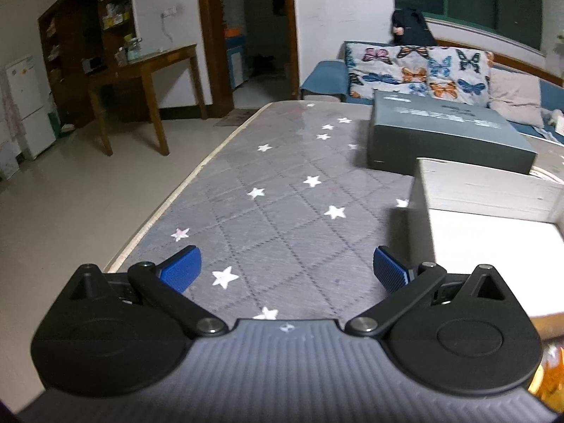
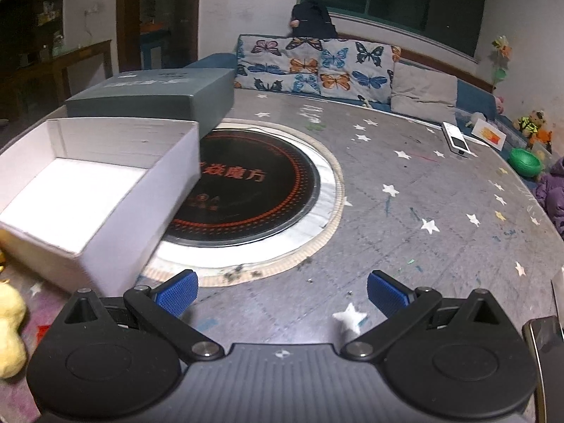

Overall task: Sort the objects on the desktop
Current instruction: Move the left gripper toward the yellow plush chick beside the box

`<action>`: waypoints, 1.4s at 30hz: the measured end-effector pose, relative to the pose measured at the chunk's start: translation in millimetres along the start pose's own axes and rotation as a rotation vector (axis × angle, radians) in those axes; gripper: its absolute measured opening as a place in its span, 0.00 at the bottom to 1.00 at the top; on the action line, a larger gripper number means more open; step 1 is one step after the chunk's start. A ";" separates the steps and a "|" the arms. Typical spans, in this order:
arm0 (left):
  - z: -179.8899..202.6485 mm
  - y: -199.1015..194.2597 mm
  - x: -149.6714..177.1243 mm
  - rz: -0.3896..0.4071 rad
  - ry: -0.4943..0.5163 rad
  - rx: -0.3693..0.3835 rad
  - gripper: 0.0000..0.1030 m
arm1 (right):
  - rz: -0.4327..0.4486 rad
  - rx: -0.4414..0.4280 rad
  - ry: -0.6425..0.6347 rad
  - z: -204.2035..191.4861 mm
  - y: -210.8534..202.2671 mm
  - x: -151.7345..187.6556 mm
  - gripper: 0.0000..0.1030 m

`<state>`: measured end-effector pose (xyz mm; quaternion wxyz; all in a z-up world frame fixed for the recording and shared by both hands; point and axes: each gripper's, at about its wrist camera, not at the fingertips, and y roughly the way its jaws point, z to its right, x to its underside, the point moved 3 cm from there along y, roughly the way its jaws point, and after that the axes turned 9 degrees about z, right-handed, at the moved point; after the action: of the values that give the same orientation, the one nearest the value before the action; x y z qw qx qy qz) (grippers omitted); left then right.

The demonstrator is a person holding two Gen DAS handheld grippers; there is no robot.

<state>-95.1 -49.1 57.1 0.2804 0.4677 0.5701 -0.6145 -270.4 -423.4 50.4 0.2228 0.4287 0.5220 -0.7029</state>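
An open white box (image 2: pixel 88 190) stands empty on the grey star-patterned table (image 2: pixel 423 194); it also shows in the left wrist view (image 1: pixel 493 218). A grey-green lid box (image 2: pixel 155 97) lies behind it, also seen in the left wrist view (image 1: pixel 444 134). My left gripper (image 1: pixel 283 271) is open and empty above the table, left of the white box. My right gripper (image 2: pixel 282 292) is open and empty, right of the white box. A yellow plush toy (image 2: pixel 10 328) lies at the lower left. A dark object (image 2: pixel 546 349) shows at the right edge.
A round black induction plate (image 2: pixel 261 190) is set in the table's middle. A white device (image 2: pixel 456 139), a card (image 2: pixel 488 135) and a green bowl (image 2: pixel 525 162) lie at the far right. A sofa with butterfly cushions (image 2: pixel 317 67) stands behind. A wooden side table (image 1: pixel 141 70) stands left.
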 end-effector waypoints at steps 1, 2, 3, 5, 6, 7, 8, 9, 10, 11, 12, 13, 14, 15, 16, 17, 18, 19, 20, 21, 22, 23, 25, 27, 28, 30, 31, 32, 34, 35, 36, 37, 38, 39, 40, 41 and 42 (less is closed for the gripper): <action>3.7 -3.0 -0.5 0.000 0.012 0.009 1.00 | 0.001 -0.005 -0.003 -1.4 -2.4 0.1 1.00; 7.5 -6.1 -1.0 0.000 0.022 0.020 1.00 | 0.002 -0.010 -0.007 -2.8 -4.7 0.2 1.00; 10.8 -9.1 -1.2 0.002 0.028 0.032 1.00 | 0.003 -0.016 -0.010 -4.2 -7.1 0.3 1.00; 17.7 -15.9 -2.3 0.004 0.031 0.066 1.00 | 0.004 -0.026 -0.017 -7.0 -11.9 0.6 1.00; 20.5 -18.8 -3.1 0.004 0.031 0.081 1.00 | 0.005 -0.031 -0.020 -8.5 -14.3 0.7 1.00; 23.4 -22.2 -3.9 0.002 0.034 0.095 1.00 | 0.006 -0.036 -0.024 -9.9 -16.6 0.8 1.00; 26.7 -25.9 -4.8 0.000 0.038 0.109 1.00 | 0.007 -0.041 -0.027 -11.3 -19.0 0.9 1.00; 30.2 -29.7 -5.7 0.002 0.044 0.123 1.00 | 0.008 -0.047 -0.031 -12.7 -21.4 1.0 1.00; 34.0 -33.5 -6.5 0.006 0.051 0.137 1.00 | 0.009 -0.052 -0.034 -14.1 -23.8 1.1 1.00; 37.7 -37.3 -7.4 0.010 0.059 0.151 1.00 | 0.009 -0.057 -0.037 -15.5 -26.2 1.3 1.00; 41.5 -41.1 -8.2 0.014 0.066 0.165 1.00 | 0.010 -0.062 -0.041 -17.0 -28.6 1.4 1.00; 45.4 -44.7 -9.0 0.017 0.074 0.178 1.00 | 0.013 -0.070 -0.046 -19.1 -31.4 1.7 1.00; 49.3 -48.4 -9.6 0.020 0.082 0.192 1.00 | 0.016 -0.078 -0.052 -21.2 -34.2 2.1 1.00; 53.2 -52.1 -10.0 0.021 0.089 0.206 1.00 | 0.019 -0.086 -0.057 -23.4 -37.1 2.4 1.00; 57.3 -55.6 -10.4 0.024 0.097 0.222 1.00 | 0.020 -0.098 -0.062 -25.5 -40.9 3.0 1.00; 61.6 -58.3 -10.3 0.025 0.104 0.241 1.00 | 0.020 -0.107 -0.066 -27.2 -43.8 3.6 1.00; 66.1 -60.4 -10.1 0.025 0.112 0.260 1.00 | 0.020 -0.117 -0.070 -28.8 -46.6 4.3 1.00; 70.7 -62.9 -9.7 0.025 0.119 0.279 1.00 | 0.020 -0.126 -0.074 -30.4 -49.4 4.9 1.00; 75.2 -65.6 -9.2 0.025 0.127 0.294 1.00 | 0.020 -0.135 -0.078 -32.0 -52.3 5.6 1.00; 79.3 -67.4 -8.9 0.025 0.135 0.307 1.00 | 0.021 -0.144 -0.082 -33.6 -55.4 6.5 1.00; 83.9 -68.3 -8.3 0.024 0.142 0.320 1.00 | 0.022 -0.152 -0.086 -35.2 -58.5 7.5 1.00; 88.5 -69.5 -7.8 0.022 0.148 0.335 1.00 | 0.021 -0.160 -0.087 -36.7 -61.1 8.5 1.00; 96.3 -70.3 -7.2 0.016 0.158 0.363 1.00 | 0.019 -0.177 -0.090 -39.6 -66.1 10.6 1.00; 103.6 -71.0 -5.8 0.010 0.170 0.385 1.00 | 0.017 -0.194 -0.093 -42.5 -71.2 12.7 1.00; 105.9 -71.6 -5.1 0.007 0.175 0.394 1.00 | 0.016 -0.203 -0.095 -44.0 -73.7 13.8 1.00; 110.4 -72.3 -3.6 0.001 0.182 0.416 1.00 | 0.012 -0.219 -0.094 -46.9 -77.6 15.9 1.00; 112.8 -72.7 -2.8 -0.003 0.185 0.426 1.00 | 0.011 -0.225 -0.094 -48.3 -78.8 16.1 1.00; 113.8 -73.5 -2.5 -0.007 0.185 0.434 1.00 | 0.010 -0.235 -0.093 -50.1 -80.6 17.0 1.00; 113.5 -75.4 -2.8 -0.012 0.181 0.449 1.00 | 0.003 -0.252 -0.098 -55.4 -82.7 19.0 1.00; 113.4 -75.8 -3.3 -0.013 0.176 0.456 1.00 | 0.000 -0.260 -0.101 -58.1 -83.8 20.0 1.00; 113.6 -76.1 -3.7 -0.016 0.171 0.464 1.00 | -0.004 -0.268 -0.104 -60.8 -84.9 21.0 1.00; 113.7 -76.5 -4.2 -0.018 0.167 0.471 1.00 | -0.007 -0.277 -0.107 -63.4 -86.0 22.0 1.00; 114.3 -77.1 -4.8 -0.018 0.165 0.479 1.00 | -0.010 -0.285 -0.110 -66.1 -87.0 23.0 0.99; 114.4 -77.4 -6.2 -0.016 0.168 0.485 1.00 | -0.014 -0.293 -0.113 -68.7 -88.1 24.0 0.97; 115.2 -78.8 -8.0 -0.011 0.174 0.493 1.00 | -0.017 -0.302 -0.116 -71.4 -89.2 25.0 0.96; 117.4 -80.3 -8.8 -0.007 0.181 0.502 1.00 | -0.021 -0.310 -0.119 -74.1 -90.3 26.0 0.94; 120.0 -81.4 -9.1 -0.004 0.188 0.512 1.00 | -0.024 -0.318 -0.122 -76.7 -91.4 26.9 0.93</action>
<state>-193.5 -150.6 90.4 0.0975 0.5773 0.4206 -0.6930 -325.8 -316.4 70.8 0.3107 0.3383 0.6174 -0.6386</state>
